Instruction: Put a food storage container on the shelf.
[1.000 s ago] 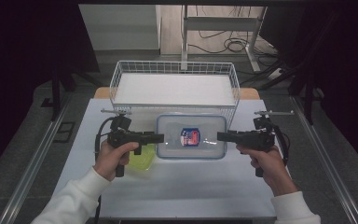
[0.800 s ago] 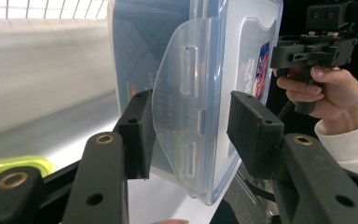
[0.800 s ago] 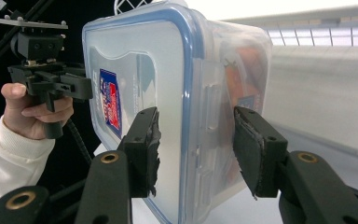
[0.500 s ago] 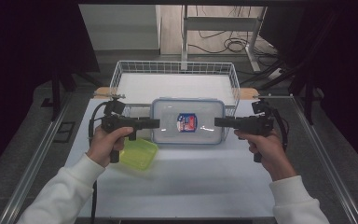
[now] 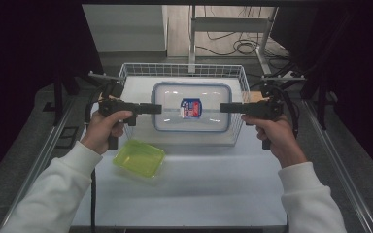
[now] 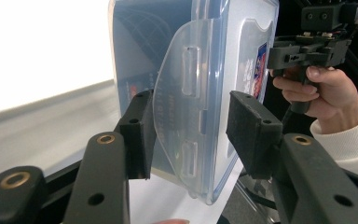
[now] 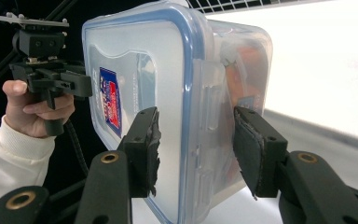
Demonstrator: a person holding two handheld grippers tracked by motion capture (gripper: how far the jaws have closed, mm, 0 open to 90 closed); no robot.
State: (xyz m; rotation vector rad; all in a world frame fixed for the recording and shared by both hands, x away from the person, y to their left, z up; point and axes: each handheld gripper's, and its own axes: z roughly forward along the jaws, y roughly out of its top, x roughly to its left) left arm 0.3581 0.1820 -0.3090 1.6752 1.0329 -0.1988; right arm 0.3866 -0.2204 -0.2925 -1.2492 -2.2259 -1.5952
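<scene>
A clear plastic container [image 5: 192, 109] with a blue-rimmed lid and a red and blue label hangs in the air, level, over the front part of the wire basket [image 5: 182, 68]. My left gripper [image 5: 158, 108] is shut on its left end and my right gripper [image 5: 223, 107] on its right end. In the left gripper view the jaws [image 6: 193, 135] straddle the container's end [image 6: 205, 93] at its latch flap, with the right gripper [image 6: 307, 46] beyond. In the right gripper view the pads [image 7: 196, 149] clamp lid and base of the container [image 7: 168, 93], the left gripper [image 7: 51, 79] behind.
A shallow yellow-green tray [image 5: 140, 158] lies on the white table [image 5: 199, 194] near the left hand. The white wire basket stands at the table's far edge. Metal rails run along both sides, and cables lie on the floor beyond.
Both hands have risen and moved away from me, carrying the container from the table to above the basket. The yellow-green tray beside the left hand is now uncovered.
</scene>
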